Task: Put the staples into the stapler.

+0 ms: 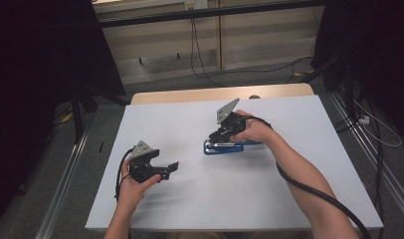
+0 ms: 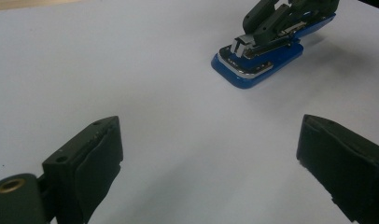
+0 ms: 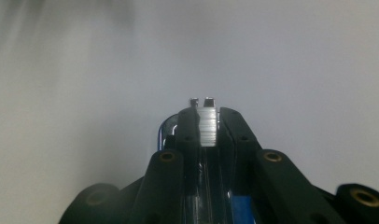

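high: overhead, forward-down | tool views: close, low | shared: stapler (image 2: 264, 51)

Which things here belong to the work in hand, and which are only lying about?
In the work:
- blue stapler, lying on the white table
- right tool, shut on the stapler
- left tool, open, apart from the stapler

Lying about:
- cables on the floor behind the table
- metal rail beside the table

Both forearms are bare, no sleeves worn. Left black two-jaw gripper (image 1: 173, 167) carries a grey three-cornered plate and dark rubber-like pads (image 2: 101, 161). Right black two-jaw gripper (image 1: 211, 137) shows brass-coloured screw bushings; a thick black cable trails from each.
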The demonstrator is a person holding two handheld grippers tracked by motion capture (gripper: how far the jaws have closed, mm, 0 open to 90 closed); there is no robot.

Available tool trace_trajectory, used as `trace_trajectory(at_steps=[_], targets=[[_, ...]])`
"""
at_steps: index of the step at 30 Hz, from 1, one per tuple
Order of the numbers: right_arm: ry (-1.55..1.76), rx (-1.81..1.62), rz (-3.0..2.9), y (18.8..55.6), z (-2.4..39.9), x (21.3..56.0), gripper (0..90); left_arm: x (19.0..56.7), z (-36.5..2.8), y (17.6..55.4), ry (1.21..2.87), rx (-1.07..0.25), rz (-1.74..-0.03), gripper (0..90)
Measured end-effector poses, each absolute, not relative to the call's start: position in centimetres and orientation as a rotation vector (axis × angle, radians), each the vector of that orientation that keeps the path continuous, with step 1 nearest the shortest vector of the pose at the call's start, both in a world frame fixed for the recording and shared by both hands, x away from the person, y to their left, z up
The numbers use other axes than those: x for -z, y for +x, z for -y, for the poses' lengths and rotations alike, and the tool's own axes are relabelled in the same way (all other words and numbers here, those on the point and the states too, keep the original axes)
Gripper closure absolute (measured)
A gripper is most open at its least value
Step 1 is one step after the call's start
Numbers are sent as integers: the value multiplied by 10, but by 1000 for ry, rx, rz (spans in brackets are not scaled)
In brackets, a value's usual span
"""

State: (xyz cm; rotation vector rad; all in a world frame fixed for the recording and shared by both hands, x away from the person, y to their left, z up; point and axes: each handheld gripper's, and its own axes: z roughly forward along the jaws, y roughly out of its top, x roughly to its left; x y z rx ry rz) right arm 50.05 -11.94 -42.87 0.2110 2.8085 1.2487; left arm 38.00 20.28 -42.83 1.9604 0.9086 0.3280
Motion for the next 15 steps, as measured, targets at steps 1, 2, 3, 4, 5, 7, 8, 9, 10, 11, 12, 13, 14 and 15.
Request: trace_trajectory(at_steps=[1,2,3,4,5,7,8,9,10,11,12,13,14,15], targets=[[212,-1252,-2808,500,120,428,792,428,-203,380,1963,-329,-906,72],[216,-1253,-2808,500,121,427,792,429,-202,380,1966,-330,-905,72],[215,-1248,-2810,500,122,427,792,429,-202,380,1965,-330,-905,72],[213,-1245,-2810,500,122,426,792,429,-202,380,1965,-331,-903,72],[212,-1247,-2810,500,123,426,792,429,-202,380,1966,-332,-903,72],[210,-1247,-2809,499,124,425,792,429,-202,380,1964,-331,-905,72],[209,-1248,-2808,500,124,425,792,429,-202,380,1966,-332,-904,72],[206,-1252,-2808,499,125,425,792,429,-202,380,1966,-332,-904,72],[204,-1259,-2812,499,125,425,792,429,-202,380,1966,-332,-903,72],[205,-1252,-2813,499,125,425,792,429,-202,380,1965,-331,-905,72],[203,-1242,-2815,498,124,425,792,429,-202,380,1965,-331,-905,72],[200,-1235,-2815,499,124,426,792,429,-202,380,1966,-331,-903,72],[198,-1232,-2816,498,123,426,792,429,-202,380,1967,-331,-902,72],[198,-1235,-2816,499,123,427,792,429,-202,380,1967,-330,-903,72]])
